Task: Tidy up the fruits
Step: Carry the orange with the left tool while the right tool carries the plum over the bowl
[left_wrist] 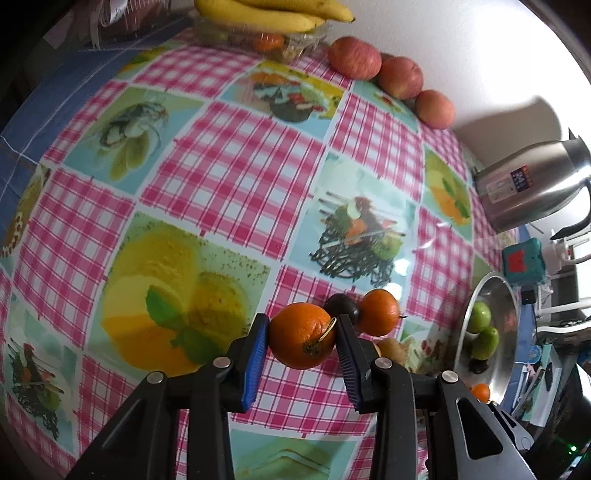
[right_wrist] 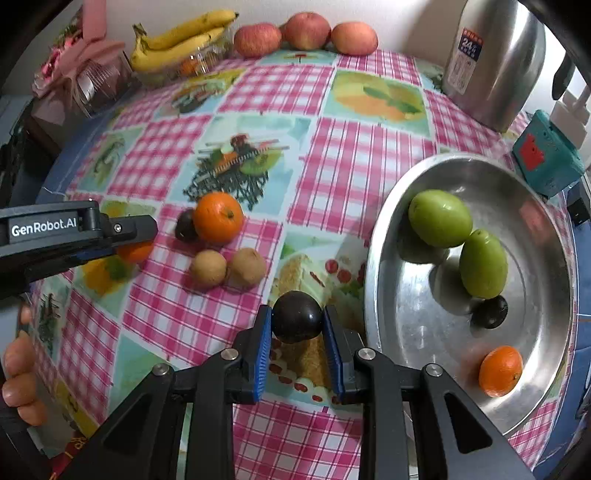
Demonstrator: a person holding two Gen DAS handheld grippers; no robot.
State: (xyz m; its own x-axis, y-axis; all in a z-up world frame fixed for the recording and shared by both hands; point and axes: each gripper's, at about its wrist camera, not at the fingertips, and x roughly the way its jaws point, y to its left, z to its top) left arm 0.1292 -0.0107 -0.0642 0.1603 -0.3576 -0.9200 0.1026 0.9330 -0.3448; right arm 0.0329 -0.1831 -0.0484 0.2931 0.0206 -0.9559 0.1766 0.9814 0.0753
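Note:
My left gripper (left_wrist: 302, 334) is shut on an orange (left_wrist: 301, 336) just above the tablecloth; it also shows from the side in the right wrist view (right_wrist: 125, 240). My right gripper (right_wrist: 297, 317) is shut on a dark plum (right_wrist: 296, 316), left of the steel bowl (right_wrist: 384, 229). The bowl holds two green fruits (right_wrist: 439, 218), a dark plum (right_wrist: 489, 312) and an orange (right_wrist: 500, 370). On the cloth lie another orange (right_wrist: 218, 217), a dark plum (right_wrist: 184, 226) and two brown fruits (right_wrist: 208, 268).
Three apples (right_wrist: 306, 31) and bananas (right_wrist: 181, 40) on a clear tray stand at the table's far edge by the wall. A steel thermos (right_wrist: 491, 62) and a teal box (right_wrist: 546, 155) stand behind the bowl. A wrapped pink item (right_wrist: 81, 70) is at far left.

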